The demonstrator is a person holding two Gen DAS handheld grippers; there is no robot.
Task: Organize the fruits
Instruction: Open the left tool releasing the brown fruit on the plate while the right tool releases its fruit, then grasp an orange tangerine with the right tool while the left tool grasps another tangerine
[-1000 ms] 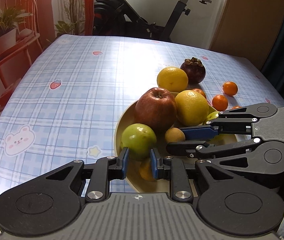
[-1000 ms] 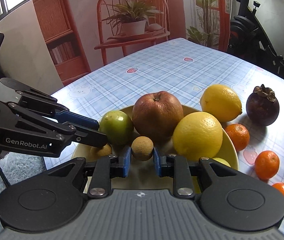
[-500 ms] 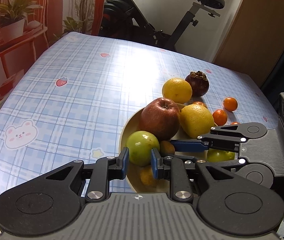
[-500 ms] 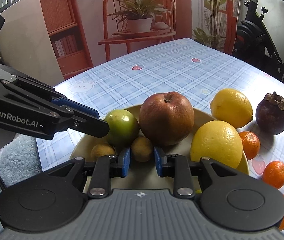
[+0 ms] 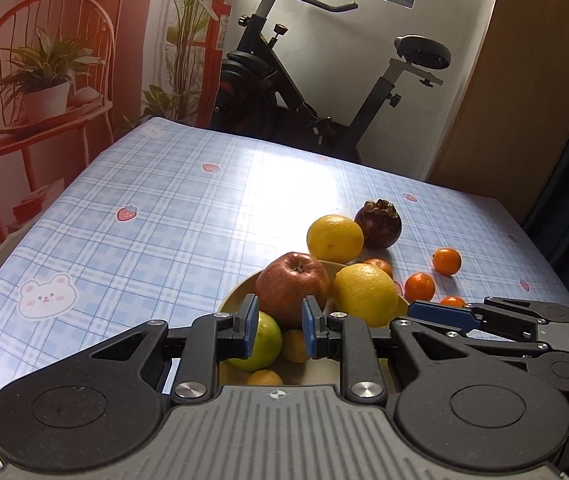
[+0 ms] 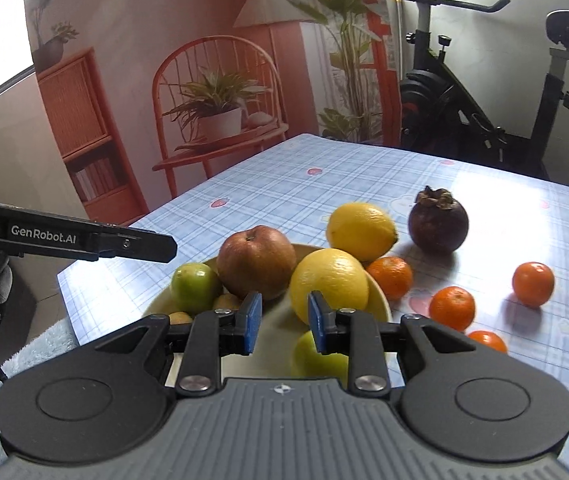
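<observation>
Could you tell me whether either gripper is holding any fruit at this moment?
No: the left gripper and right gripper are both shut on nothing, above the yellow bowl.

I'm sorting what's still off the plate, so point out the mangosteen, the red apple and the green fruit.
mangosteen (image 6: 438,226), right wrist view, purple side
red apple (image 6: 256,262), right wrist view, front skin
green fruit (image 6: 194,286), right wrist view, upper face

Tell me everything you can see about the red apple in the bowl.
The apple is red-brown with yellowish patches and a dull, slightly wrinkled skin. It sits upright, its stem hollow on top, at the far side of the pale bowl. A green fruit lies on its left and a large yellow citrus on its right, both close against it. A small brown fruit lies in front. No tongs touch it.
</observation>
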